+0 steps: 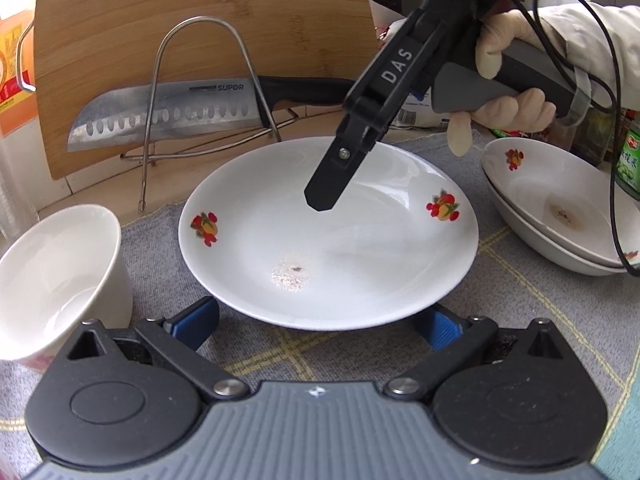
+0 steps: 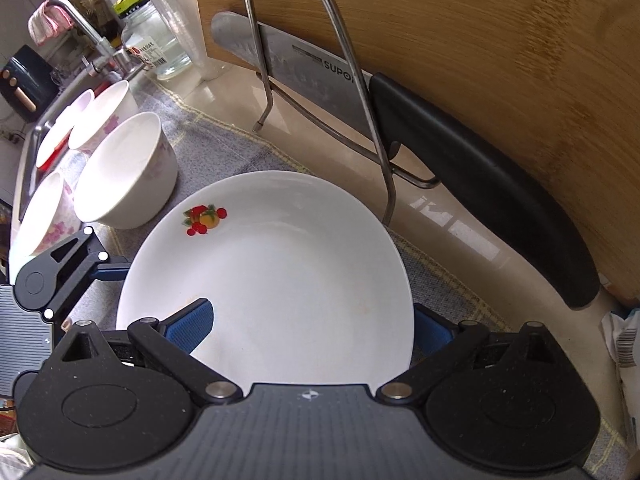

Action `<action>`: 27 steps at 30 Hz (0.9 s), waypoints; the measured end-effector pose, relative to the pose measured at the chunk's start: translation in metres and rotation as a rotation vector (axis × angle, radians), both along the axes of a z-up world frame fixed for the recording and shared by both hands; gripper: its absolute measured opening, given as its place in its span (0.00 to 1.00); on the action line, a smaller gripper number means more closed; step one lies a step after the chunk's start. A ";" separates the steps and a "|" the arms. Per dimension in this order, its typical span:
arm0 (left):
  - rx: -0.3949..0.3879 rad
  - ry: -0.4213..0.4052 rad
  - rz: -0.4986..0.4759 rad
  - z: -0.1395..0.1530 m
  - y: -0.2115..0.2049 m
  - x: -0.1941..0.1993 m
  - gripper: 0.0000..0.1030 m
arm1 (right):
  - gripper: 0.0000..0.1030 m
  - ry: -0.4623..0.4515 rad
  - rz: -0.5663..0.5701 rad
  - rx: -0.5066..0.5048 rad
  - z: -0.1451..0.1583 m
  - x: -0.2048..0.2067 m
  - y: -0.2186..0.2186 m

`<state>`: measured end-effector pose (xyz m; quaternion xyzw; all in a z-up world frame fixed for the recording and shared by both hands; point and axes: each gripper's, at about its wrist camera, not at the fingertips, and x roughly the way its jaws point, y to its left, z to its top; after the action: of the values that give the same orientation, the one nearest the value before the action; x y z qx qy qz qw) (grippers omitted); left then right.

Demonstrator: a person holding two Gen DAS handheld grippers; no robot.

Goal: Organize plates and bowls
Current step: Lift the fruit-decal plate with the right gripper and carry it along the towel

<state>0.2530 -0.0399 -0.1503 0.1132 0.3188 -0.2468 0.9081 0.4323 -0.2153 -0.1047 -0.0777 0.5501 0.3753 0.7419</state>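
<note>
Plate [image 1: 328,236], white with fruit motifs: lying flat on the grey checked cloth [image 1: 160,240] covering the bench, near its back edge.

Left gripper [image 1: 320,320]: jaws standing wide, blue pads flanking the plate's near rim, apparently apart from it.

Right gripper [image 2: 310,328]: jaws spreading wide over the plate, one blue pad above the inside, the other showing past the outer rim; contact is hard to judge.

Stacked plates [image 1: 560,216]: sitting at the cloth's right side.

White bowl [image 1: 56,272]: standing just left of the plate; more bowls [image 2: 100,120] lining up toward the sink.

Wire rack [image 1: 208,92]: holding a knife [image 1: 168,116] before a leaning bamboo cutting board [image 1: 200,20].
</note>
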 end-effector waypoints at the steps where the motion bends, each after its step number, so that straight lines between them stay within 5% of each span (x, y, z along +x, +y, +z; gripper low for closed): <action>1: 0.006 -0.005 -0.006 0.000 -0.001 0.000 1.00 | 1.00 0.006 -0.002 0.010 0.000 0.001 -0.002; 16: 0.032 -0.029 -0.043 0.001 -0.002 0.002 1.00 | 0.94 0.090 -0.037 0.102 0.002 0.006 -0.017; 27: 0.026 -0.017 -0.027 0.001 -0.003 0.001 1.00 | 0.94 0.074 -0.041 0.077 0.003 0.004 -0.013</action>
<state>0.2541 -0.0428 -0.1490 0.1312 0.3128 -0.2541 0.9057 0.4363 -0.2280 -0.1014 -0.0237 0.5638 0.3838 0.7309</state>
